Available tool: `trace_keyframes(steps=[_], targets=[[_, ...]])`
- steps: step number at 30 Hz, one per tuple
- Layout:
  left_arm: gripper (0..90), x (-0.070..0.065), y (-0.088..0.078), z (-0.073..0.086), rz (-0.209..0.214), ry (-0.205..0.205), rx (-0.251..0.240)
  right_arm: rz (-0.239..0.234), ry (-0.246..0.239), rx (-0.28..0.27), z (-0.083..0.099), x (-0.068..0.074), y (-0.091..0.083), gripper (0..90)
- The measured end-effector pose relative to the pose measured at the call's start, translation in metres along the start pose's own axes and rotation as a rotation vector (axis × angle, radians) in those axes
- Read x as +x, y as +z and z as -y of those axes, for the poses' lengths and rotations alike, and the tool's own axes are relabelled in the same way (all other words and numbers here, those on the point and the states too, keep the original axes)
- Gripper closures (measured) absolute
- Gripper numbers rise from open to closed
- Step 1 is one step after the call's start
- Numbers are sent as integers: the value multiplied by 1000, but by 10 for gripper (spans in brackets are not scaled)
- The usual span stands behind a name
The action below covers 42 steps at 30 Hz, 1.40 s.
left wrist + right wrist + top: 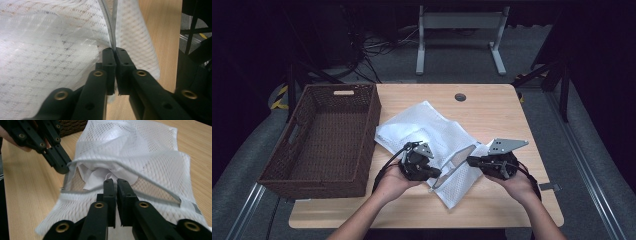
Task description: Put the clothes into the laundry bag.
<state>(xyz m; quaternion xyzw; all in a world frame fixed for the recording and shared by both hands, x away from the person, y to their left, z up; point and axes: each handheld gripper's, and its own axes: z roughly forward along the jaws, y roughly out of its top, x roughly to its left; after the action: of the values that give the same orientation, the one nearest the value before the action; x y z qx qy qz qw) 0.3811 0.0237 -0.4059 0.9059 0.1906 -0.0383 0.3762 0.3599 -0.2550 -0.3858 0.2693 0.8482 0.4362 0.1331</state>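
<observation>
Nearest the bench's (492,210) front edge, 2 hands hold the tongs. The left tongs (438,173) are clenched on the grey-trimmed rim of a white mesh laundry bag (432,127); the right tongs (470,161) grip the opposite rim, holding the mouth open. White cloth (100,173) shows inside the bag. The bag lies mid-bench, just right of a brown wicker basket (332,95).
</observation>
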Motion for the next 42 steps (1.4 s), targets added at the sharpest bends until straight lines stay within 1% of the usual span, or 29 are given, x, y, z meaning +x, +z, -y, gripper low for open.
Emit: trace_keyframes(steps=[1, 4, 5, 6, 7, 8, 9, 10, 11, 12, 13, 14, 16, 18, 21, 23, 25, 26, 27, 28, 29, 30, 31, 32, 37, 40, 41, 42], targets=[[813, 0, 0, 0, 2, 2, -7, -2, 10, -3, 0, -1, 1, 775], [757, -2, -4, 0, 6, 1, -21, 1, 15, -8, -1, -4, 1, 758], [764, -3, -6, 0, 3, -2, -22, 6, 14, -9, -2, -7, 1, 758], [812, -3, -8, 0, 3, -2, -25, 19, 12, -5, -3, -9, 1, 769], [849, -4, -10, 0, -2, -8, -24, 39, 11, 0, -5, -14, 1, 792], [880, -5, -10, 2, -4, -9, -23, 48, 18, 3, -6, -20, 1, 816], [898, -5, -9, 3, -8, -10, -19, 65, 25, 8, -6, -26, 2, 845], [898, -7, -7, 5, -6, -10, -10, 78, 30, 15, -6, -31, 4, 861], [899, -8, -5, 7, -12, -7, -6, 98, 35, 34, -6, -39, 7, 874], [900, -9, -3, 9, -25, -7, 5, 112, 36, 46, -6, -44, 9, 882], [900, -10, -1, 11, -26, -8, 11, 127, 45, 58, -5, -51, 12, 893], [900, -11, 1, 13, -26, -10, 22, 139, 55, 68, -4, -58, 16, 896], [900, -12, 5, 18, -44, -16, 39, 165, 75, 83, 0, -71, 21, 898], [900, -13, 11, 23, -49, -25, 55, 186, 95, 102, 3, -82, 28, 899], [900, -14, 21, 28, -79, -26, 95, 218, 112, 143, 8, -98, 42, 899], [900, -14, 25, 31, -84, -30, 105, 233, 123, 163, 11, -107, 50, 899], [900, -13, 26, 32, -86, -35, 109, 239, 135, 184, 14, -115, 60, 899], [900, -12, 27, 32, -86, -36, 106, 239, 135, 184, 14, -115, 60, 899], [900, -12, 26, 33, -89, -44, 111, 238, 141, 191, 15, -118, 64, 899], [900, -10, 27, 33, -91, -42, 116, 237, 138, 201, 15, -119, 66, 899], [900, -9, 28, 34, -94, -48, 112, 239, 136, 209, 15, -120, 69, 899], [900, -7, 29, 35, -99, -51, 120, 232, 140, 219, 17, -122, 73, 899], [900, -6, 29, 35, -98, -59, 121, 233, 144, 224, 19, -122, 74, 900], [900, -6, 29, 36, -95, -59, 117, 232, 148, 229, 20, -121, 76, 900], [900, -4, 30, 36, -97, -64, 123, 233, 147, 240, 21, -121, 76, 900], [900, -1, 30, 36, -113, -61, 134, 232, 135, 255, 21, -119, 75, 900], [900, 0, 29, 36, -121, -68, 135, 230, 132, 258, 22, -119, 74, 900], [900, 2, 29, 37, -120, -73, 135, 231, 129, 260, 22, -119, 73, 900]])
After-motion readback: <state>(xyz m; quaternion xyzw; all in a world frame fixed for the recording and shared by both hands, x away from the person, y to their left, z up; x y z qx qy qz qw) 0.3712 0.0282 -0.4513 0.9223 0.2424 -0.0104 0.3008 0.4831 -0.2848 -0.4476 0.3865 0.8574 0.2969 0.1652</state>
